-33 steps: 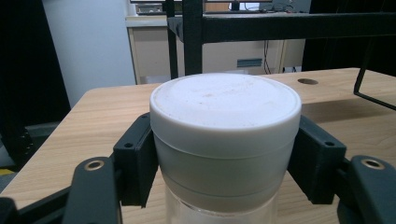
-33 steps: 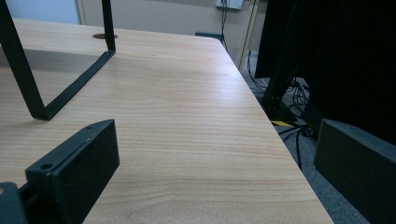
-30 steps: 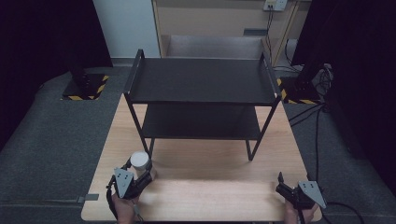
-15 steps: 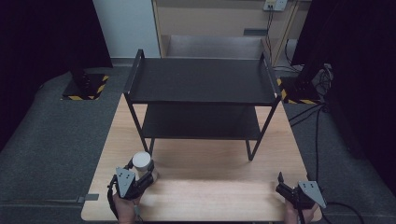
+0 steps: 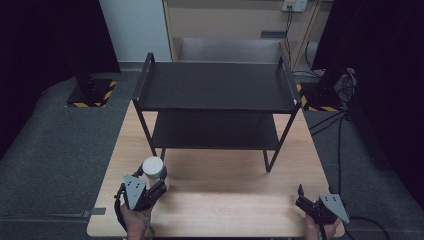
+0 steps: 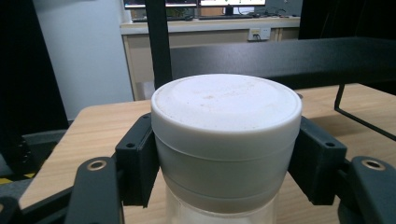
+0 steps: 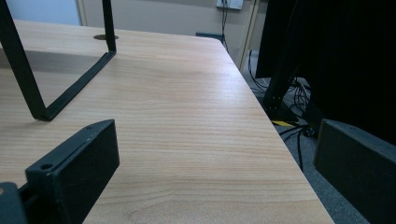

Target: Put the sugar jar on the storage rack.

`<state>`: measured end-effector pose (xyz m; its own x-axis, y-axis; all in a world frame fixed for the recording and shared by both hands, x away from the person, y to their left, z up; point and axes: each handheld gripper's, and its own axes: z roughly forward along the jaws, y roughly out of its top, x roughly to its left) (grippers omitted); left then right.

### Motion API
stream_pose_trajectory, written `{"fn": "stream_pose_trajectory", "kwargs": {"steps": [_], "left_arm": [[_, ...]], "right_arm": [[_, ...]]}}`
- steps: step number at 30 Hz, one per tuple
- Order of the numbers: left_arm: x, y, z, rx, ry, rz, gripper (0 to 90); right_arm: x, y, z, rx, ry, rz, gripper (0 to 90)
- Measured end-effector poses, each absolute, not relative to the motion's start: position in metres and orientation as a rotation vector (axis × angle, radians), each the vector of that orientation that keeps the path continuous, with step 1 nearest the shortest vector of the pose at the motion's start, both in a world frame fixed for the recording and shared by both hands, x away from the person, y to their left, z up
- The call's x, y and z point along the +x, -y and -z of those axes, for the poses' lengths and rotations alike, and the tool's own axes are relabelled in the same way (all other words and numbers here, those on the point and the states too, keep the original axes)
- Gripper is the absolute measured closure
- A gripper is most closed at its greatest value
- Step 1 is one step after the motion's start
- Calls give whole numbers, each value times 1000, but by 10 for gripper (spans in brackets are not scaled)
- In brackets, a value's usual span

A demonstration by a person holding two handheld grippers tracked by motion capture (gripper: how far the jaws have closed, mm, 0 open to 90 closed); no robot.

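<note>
Left gripper fingers pinch jar below its white lid; rigid, smooth, likely slippery. Right gripper fingers spread.

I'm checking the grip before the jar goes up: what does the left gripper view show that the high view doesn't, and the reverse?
Left gripper view alone: both black pads pressed against the jar's sides just under its white lid, and a clear body below the lid.

High view alone: the whole two-tier black shelf, the right gripper open near the table's front right corner, and the left gripper.

Both: the jar, a shelf rail and the wooden table.
</note>
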<state>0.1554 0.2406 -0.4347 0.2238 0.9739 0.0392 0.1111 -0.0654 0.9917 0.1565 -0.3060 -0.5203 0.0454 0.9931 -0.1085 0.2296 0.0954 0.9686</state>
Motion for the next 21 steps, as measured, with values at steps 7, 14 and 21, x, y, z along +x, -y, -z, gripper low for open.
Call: {"fn": "stream_pose_trajectory", "kwargs": {"steps": [7, 14, 21], "left_arm": [[157, -230, 416, 1405, -1122, -1035, 333], [162, -218, 399, 1387, -1127, -1042, 333], [170, -207, 384, 1377, -1137, -1047, 333]], "right_arm": [[156, 307, 521, 1323, -1375, -979, 7], [156, 308, 521, 1322, -1376, -986, 7], [155, 309, 521, 1322, -1374, -993, 7]]}}
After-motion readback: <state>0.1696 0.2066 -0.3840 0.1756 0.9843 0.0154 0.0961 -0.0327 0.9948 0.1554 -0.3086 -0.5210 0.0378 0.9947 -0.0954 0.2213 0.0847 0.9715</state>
